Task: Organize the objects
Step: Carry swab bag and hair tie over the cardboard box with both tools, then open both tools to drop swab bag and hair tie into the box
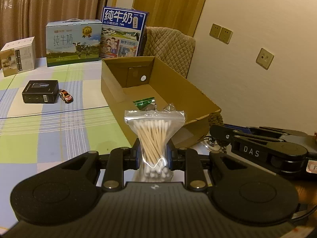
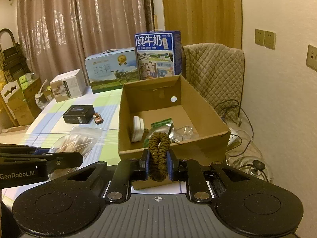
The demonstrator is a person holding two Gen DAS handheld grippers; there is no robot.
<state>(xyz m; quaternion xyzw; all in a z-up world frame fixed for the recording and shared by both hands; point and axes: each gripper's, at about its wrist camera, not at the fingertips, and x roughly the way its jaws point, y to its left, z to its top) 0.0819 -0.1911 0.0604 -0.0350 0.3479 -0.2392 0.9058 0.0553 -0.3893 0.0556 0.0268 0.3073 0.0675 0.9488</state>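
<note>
Both grippers pinch loads before the cardboard box (image 2: 206,107): left fingers (image 1: 136,148) a cotton-swab bag (image 1: 153,136); right fingers (image 2: 145,158) a brown scrunchie (image 2: 159,154).

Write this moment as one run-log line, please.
left gripper: holds cotton swab bag | right gripper: holds brown scrunchie | cardboard box: ahead, open

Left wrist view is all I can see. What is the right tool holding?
Observer: The right tool is shut on a brown braided loop.
Operator: Is anything in the cardboard box hidden from me?
Observer: Yes, a white block stands against the left wall inside the cardboard box.
Operator: What is on the floor past the box?
Observer: A white power strip with cables lies to the right of the box.
</note>
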